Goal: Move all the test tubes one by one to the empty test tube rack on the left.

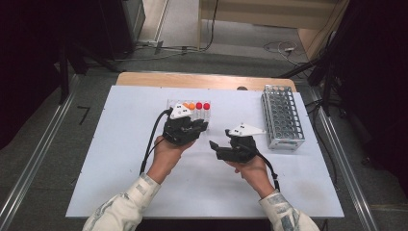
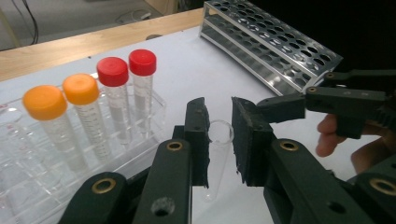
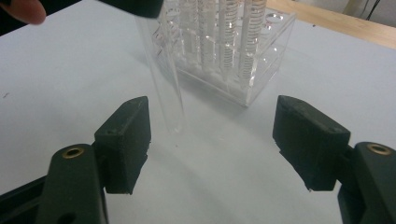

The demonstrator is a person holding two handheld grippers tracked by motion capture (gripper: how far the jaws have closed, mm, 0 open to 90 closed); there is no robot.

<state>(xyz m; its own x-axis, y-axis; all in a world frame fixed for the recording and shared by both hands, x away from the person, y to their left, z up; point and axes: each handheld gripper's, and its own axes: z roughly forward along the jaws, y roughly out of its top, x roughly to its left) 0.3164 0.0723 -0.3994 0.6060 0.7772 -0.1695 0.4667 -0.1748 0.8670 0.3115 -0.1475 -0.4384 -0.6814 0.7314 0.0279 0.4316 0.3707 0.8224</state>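
Observation:
My left gripper (image 2: 219, 116) is shut on a clear uncapped tube (image 2: 218, 144), held upright just off the white table, open mouth up between the pads. From the right gripper view the same tube (image 3: 167, 88) hangs down ahead of the left jaw, its rounded tip close to the table. My right gripper (image 3: 212, 126) stands open and wide, with nothing between its pads. In the high view the left gripper (image 1: 198, 127) is in front of a clear plastic rack (image 1: 169, 104), and the right gripper (image 1: 215, 144) sits just to its right, pointing left.
The clear rack (image 2: 154, 116) holds two orange-capped tubes (image 2: 44, 101) and two red-capped tubes (image 2: 113, 71). A metal mesh tube rack (image 1: 283, 115) stands at the table's right side. The white board (image 1: 120, 159) lies on a wooden table.

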